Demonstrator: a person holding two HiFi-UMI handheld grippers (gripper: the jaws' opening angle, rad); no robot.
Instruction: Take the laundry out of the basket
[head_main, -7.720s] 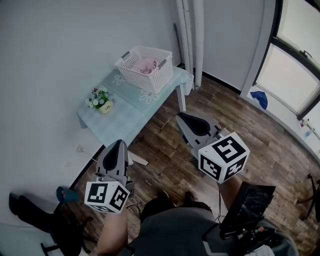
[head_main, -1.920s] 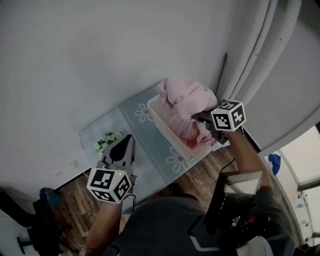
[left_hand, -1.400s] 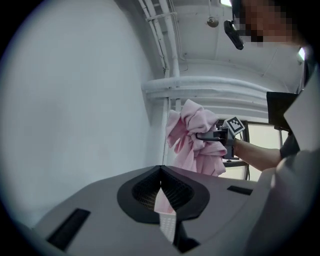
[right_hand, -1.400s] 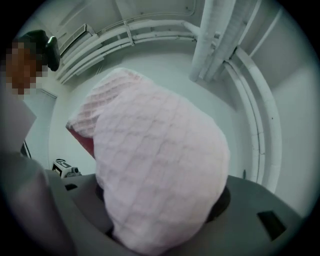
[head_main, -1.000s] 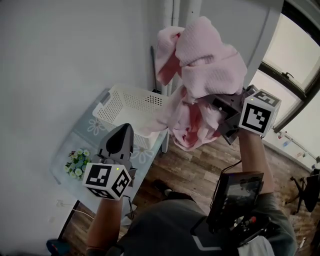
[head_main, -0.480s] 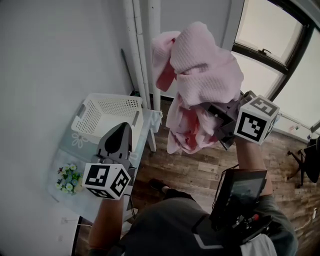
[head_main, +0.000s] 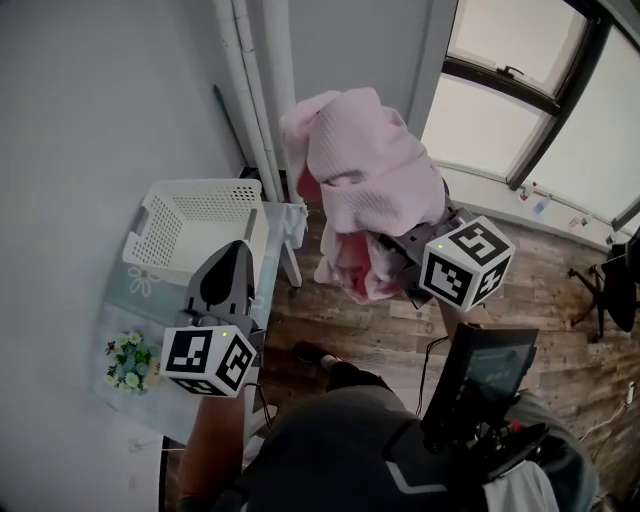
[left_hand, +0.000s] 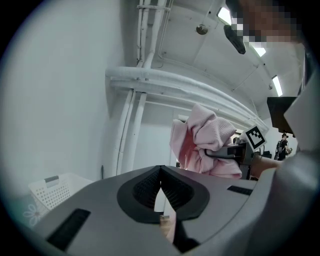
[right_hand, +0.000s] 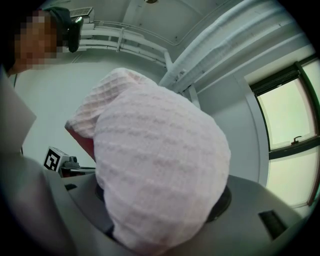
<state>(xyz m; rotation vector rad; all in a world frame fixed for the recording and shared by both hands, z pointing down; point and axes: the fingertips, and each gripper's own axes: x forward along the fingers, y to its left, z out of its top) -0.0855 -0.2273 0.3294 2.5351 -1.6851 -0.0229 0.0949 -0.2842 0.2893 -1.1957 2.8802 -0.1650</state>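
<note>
The pink laundry (head_main: 365, 180) hangs bunched in the air over the wooden floor, to the right of the table, and my right gripper (head_main: 400, 250) is shut on it. In the right gripper view the pink cloth (right_hand: 160, 170) fills the space between the jaws and hides the pads. The white basket (head_main: 195, 225) stands empty on the table's far end. My left gripper (head_main: 228, 280) hovers near the basket's front with its jaws shut and nothing in them. From the left gripper view the laundry (left_hand: 205, 145) shows ahead to the right and the basket (left_hand: 52, 190) low on the left.
The table (head_main: 135, 300) carries a pale green cloth and a small pot of flowers (head_main: 125, 360). White pipes (head_main: 255, 100) run up the wall behind the basket. A window (head_main: 520, 90) is at the far right and a black chair (head_main: 610, 290) at the right edge.
My right gripper has come down with the pink laundry and now holds it lower, well clear of the basket. My left gripper has sunk a little beside the basket.
</note>
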